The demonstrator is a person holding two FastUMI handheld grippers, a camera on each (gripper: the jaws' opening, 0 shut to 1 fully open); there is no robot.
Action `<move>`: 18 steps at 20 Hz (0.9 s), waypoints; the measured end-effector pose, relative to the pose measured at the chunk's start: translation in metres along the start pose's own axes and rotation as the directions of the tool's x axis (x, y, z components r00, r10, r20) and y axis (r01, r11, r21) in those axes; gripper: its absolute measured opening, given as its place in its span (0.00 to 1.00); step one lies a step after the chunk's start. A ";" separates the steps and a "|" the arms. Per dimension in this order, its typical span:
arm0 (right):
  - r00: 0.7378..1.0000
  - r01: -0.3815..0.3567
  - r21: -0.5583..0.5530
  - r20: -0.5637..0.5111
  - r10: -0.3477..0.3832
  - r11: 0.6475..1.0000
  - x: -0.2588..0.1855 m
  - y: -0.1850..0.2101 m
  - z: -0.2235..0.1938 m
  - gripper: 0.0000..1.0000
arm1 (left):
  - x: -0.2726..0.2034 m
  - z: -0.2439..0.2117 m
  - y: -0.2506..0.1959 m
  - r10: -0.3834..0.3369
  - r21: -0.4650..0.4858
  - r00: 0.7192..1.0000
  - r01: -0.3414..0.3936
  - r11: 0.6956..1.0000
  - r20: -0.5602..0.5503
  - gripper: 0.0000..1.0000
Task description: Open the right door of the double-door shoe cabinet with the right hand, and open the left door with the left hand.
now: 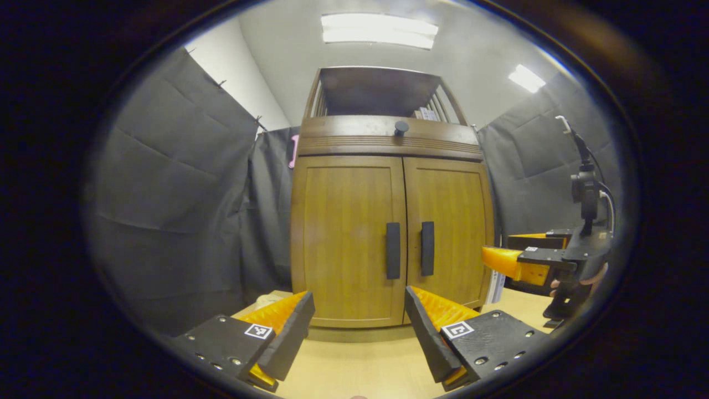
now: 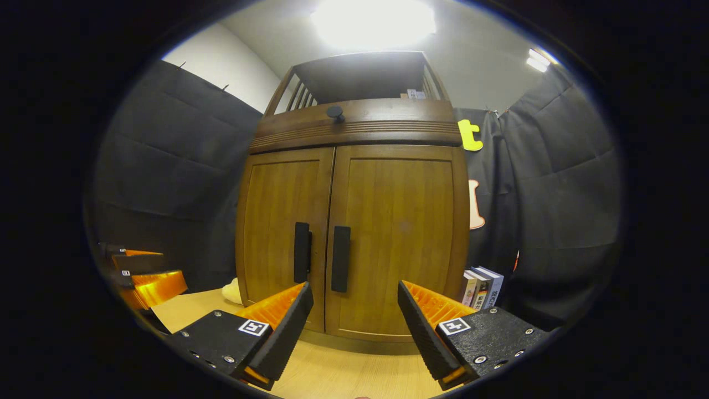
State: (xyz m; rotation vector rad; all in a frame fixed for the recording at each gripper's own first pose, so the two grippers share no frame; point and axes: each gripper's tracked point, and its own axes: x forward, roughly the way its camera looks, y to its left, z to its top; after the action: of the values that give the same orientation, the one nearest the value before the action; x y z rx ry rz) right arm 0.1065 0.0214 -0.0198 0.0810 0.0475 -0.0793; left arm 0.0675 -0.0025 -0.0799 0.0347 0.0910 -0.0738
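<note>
Black cloth walls [image 1: 166, 183], ceiling lights [image 1: 379, 30]

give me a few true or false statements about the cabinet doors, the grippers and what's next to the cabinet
1. Both doors of the shoe cabinet are shut. True.
2. The right gripper is clamped on the right door handle. False: its jaws are open and short of the handle.
3. Books stand beside the cabinet. True.
4. The left gripper holds the left door handle. False: it is open and holds nothing.
5. A round knob sits above the doors. True.
</note>
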 end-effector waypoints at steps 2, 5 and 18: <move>1.000 0.009 -0.022 0.005 -0.009 1.000 0.017 0.005 0.002 0.95 | 0.016 -0.005 0.015 0.009 -0.011 1.000 -0.009 1.000 -0.017 0.90; 1.000 0.019 -0.015 -0.010 -0.019 1.000 0.046 0.012 -0.004 0.95 | 0.030 -0.021 0.018 0.019 -0.019 0.999 -0.020 1.000 -0.035 0.90; 0.991 0.107 0.022 -0.080 -0.105 0.994 0.159 0.005 -0.027 0.96 | 0.062 -0.051 0.050 0.031 -0.074 0.998 -0.036 0.997 -0.058 0.98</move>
State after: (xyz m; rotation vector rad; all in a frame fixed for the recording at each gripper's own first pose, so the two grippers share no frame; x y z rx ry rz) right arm 0.2644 0.0159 -0.0548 0.1074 0.1295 -0.1835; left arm 0.1281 0.0444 -0.1347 -0.0369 0.1497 -0.0359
